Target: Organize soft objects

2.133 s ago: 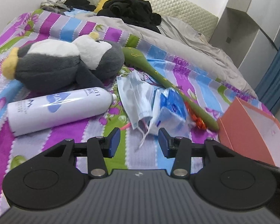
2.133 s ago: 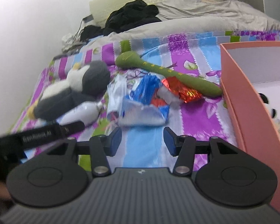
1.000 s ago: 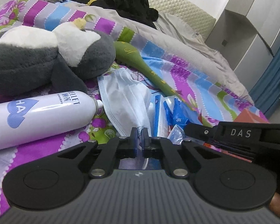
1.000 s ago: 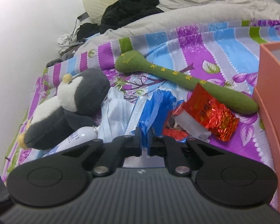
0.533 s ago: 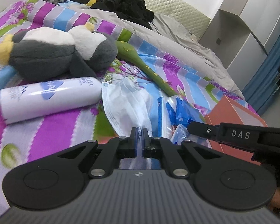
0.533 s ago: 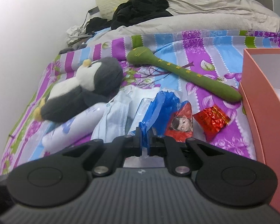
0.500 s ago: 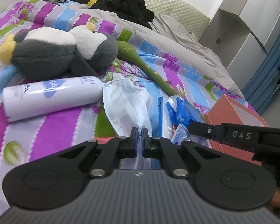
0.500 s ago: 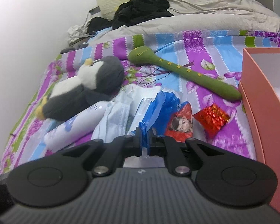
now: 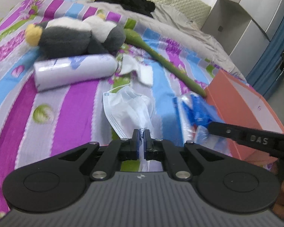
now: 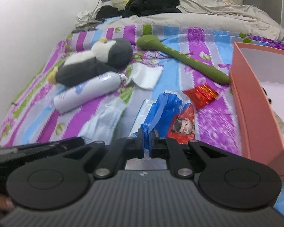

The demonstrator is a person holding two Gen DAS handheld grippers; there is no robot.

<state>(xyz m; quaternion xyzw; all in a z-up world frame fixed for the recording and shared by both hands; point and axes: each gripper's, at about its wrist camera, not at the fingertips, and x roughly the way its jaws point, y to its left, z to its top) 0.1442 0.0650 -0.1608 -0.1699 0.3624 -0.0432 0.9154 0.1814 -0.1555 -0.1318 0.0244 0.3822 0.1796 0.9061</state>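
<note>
L gripper (image 9: 141, 135) is clamped on mask (image 9: 126, 105); R gripper (image 10: 146, 139) is clamped on blue bag (image 10: 161, 106), both just above bedspread. Step: carry. Next, a swing over box (image 10: 250, 94) is req'd, then release.

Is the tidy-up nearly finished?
No, barely started. The salmon-pink cardboard box shows only a glimpse of something inside. In hand: the left gripper pinches a pale blue face mask; the right gripper pinches a blue plastic bag. The grey-and-white plush penguin and green plush snake lie on the bed.
</note>
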